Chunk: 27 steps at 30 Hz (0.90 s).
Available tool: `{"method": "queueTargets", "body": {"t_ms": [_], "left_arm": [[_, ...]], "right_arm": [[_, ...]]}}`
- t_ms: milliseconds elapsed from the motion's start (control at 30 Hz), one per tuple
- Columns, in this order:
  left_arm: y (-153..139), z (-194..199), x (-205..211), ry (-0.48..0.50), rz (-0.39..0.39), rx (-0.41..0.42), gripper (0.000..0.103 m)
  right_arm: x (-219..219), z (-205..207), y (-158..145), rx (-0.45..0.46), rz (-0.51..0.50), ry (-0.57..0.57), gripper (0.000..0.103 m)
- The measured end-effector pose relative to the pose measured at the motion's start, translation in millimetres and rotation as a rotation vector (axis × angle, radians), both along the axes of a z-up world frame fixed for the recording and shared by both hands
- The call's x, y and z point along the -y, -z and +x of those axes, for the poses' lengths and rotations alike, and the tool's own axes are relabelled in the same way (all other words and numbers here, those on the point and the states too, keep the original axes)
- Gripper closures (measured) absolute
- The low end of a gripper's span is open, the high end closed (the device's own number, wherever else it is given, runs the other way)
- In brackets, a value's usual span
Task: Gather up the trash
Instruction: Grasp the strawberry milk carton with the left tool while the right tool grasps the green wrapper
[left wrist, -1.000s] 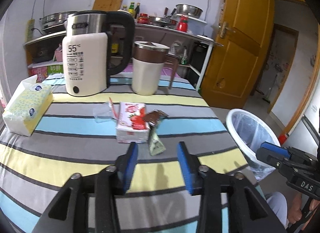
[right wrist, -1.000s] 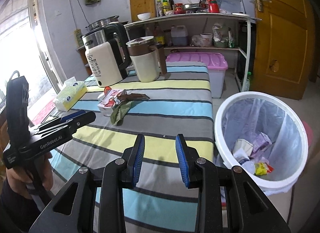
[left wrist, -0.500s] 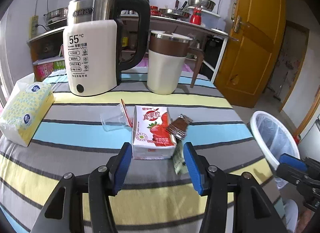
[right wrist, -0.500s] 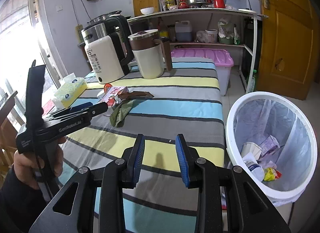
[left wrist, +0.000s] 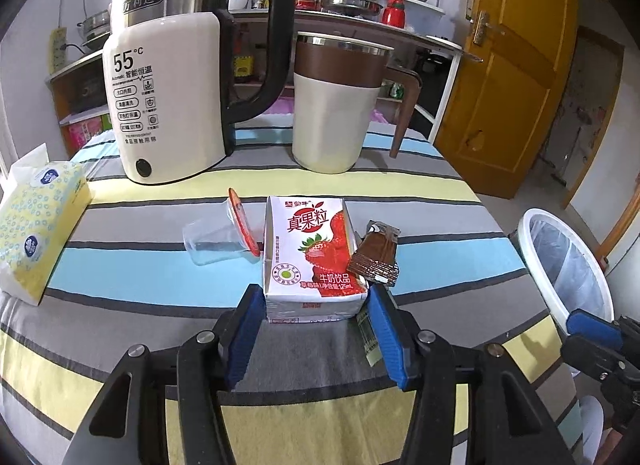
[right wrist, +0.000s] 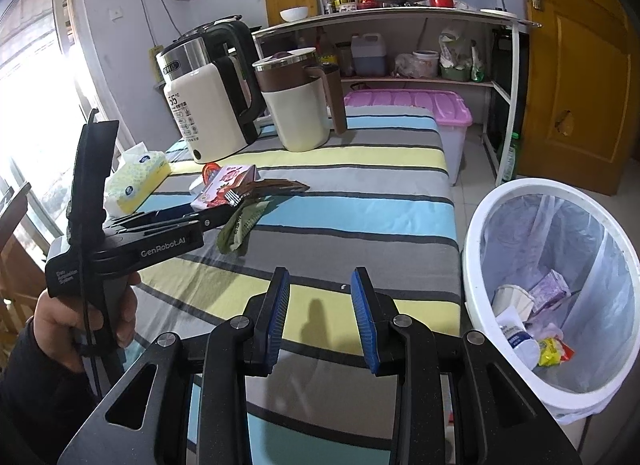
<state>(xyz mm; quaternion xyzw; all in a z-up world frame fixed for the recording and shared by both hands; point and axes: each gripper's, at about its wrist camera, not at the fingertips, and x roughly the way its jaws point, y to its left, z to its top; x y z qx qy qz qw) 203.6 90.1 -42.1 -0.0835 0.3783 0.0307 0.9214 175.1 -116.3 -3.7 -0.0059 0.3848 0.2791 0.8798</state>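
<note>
Strawberry milk carton (left wrist: 314, 255) lies flat mid-bench on the striped cloth, nearer the long edge on the person's side, its near end sitting between the left gripper (left wrist: 316, 339) fingers. The fingers have just been opening and stand wide, 1 pad on each side of the carton; they look close to its sides but not pressing, so no grip yet.

Risks:
- Brown wrapper (left wrist: 375, 255) leans on the carton's right side, and a green wrapper (right wrist: 236, 227) lies under the right finger. Closing now could pinch either along with the carton, or drag them off toward the bench edge.
- Clear plastic cup (left wrist: 218, 235) with its red lid touches the carton's left side; a nudge would roll it.
- The carton looks soft and maybe empty; a hard squeeze could crush it and let it slip out.
- Only the near end is between the pads, so a shallow grasp may pivot on lift.

Pose: left gripper pitched down toward the bench, aligned with the carton's long axis. Right gripper (right wrist: 322, 319) hovers over the bench edge beside the white trash bin (right wrist: 500, 201), fingers part open, nothing in them.
</note>
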Motion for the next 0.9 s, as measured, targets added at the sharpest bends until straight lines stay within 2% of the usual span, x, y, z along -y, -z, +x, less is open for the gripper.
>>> {"method": "queueTargets", "body": {"t_ms": [100,200,300,633,900], "left_arm": [[-1,-6,1,0.014,-0.019,0.008,0.05],[-1,-20,10,0.084,-0.072,0.013,0.05],[-4,-37,18,0.111,-0.061,0.026,0.05],[-13,-62,-8,0.004,-0.05,0.063,0.05],[-12,-71,-27,-0.034,-0.064,0.076,0.05]], "right_arm": [[-1,0,0,-0.002,-0.002,-0.002,0.07],[-1,0,0,-0.003,-0.003,-0.002,0.07],[-3,0,1,-0.006,-0.006,-0.002,0.07],[-28,7,7,-0.034,0.0,-0.039,0.07],[-63,18,14,-0.069,0.009,-0.071,0.07]]}}
